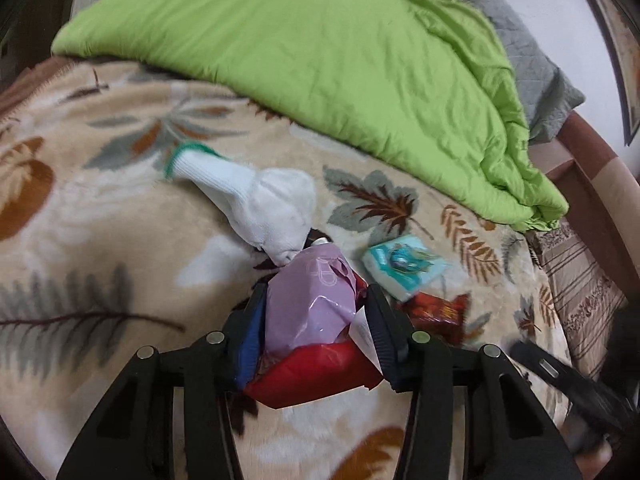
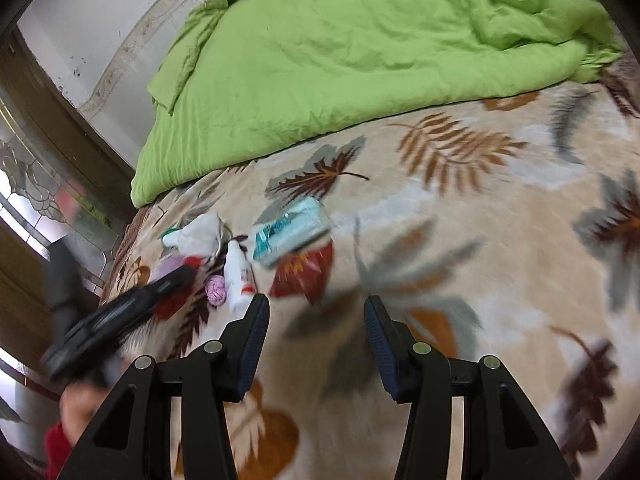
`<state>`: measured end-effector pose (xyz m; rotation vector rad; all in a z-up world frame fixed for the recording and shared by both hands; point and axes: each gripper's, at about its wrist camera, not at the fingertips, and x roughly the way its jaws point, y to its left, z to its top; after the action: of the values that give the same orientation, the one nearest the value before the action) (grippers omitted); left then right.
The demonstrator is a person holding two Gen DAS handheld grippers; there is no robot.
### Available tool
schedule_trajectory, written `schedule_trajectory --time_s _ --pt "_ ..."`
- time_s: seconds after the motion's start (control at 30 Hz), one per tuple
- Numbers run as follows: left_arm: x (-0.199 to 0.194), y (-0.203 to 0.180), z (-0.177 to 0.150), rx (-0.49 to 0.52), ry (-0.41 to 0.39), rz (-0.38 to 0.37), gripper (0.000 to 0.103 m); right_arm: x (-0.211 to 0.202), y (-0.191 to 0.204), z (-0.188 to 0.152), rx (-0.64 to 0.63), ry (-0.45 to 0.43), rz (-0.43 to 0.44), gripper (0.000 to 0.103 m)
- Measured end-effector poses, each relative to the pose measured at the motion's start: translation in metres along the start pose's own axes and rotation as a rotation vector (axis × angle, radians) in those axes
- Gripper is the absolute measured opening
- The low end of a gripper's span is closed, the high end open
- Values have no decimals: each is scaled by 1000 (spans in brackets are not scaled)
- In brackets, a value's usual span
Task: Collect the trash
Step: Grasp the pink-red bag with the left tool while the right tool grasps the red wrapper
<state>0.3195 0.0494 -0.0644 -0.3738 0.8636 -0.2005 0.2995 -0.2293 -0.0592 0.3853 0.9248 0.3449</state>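
My left gripper (image 1: pixel 316 300) is shut on a bundle of wrappers: a lilac plastic wrapper (image 1: pixel 310 300) over a red packet (image 1: pixel 316 372), just above the bed. A white sock (image 1: pixel 264 196) with a green cuff lies just beyond it. A teal tissue pack (image 1: pixel 400 266) and a dark red snack wrapper (image 1: pixel 438 310) lie to its right. My right gripper (image 2: pixel 316 308) is open and empty above the blanket. In the right wrist view the tissue pack (image 2: pixel 290 230), red wrapper (image 2: pixel 306 270), a white bottle (image 2: pixel 238 276), a lilac scrap (image 2: pixel 216 290) and the sock (image 2: pixel 198 232) lie ahead left.
A leaf-patterned beige blanket (image 1: pixel 100 240) covers the bed. A crumpled green duvet (image 1: pixel 320 60) lies along the far side, also in the right wrist view (image 2: pixel 340 60). A grey quilt (image 1: pixel 532 76) and the bed's edge (image 1: pixel 580 292) are at right. A wall and glass door (image 2: pixel 48 200) are left.
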Motion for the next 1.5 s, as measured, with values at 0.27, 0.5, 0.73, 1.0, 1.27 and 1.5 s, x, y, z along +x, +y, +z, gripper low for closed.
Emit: schedule_trajectory --time_s 0.27,0.5,0.73,1.0,1.27,1.5 --pt "-72 -10 -32 4 -95 36 47 69 -10 28 115 52 88 33" --pt "-92 -9 -71 -27 -141 81 47 45 27 -27 -12 196 232 30" --pt "-85 -3 -78 1 -150 122 47 17 29 -25 -65 109 111 56" --pt "-81 0 -76 36 -168 163 47 68 20 -8 117 161 79 56" --pt "-81 -8 -78 77 -171 155 47 84 44 -21 68 180 85 48" --pt "-88 -13 -82 91 -188 160 47 62 62 -38 -55 94 21 37"
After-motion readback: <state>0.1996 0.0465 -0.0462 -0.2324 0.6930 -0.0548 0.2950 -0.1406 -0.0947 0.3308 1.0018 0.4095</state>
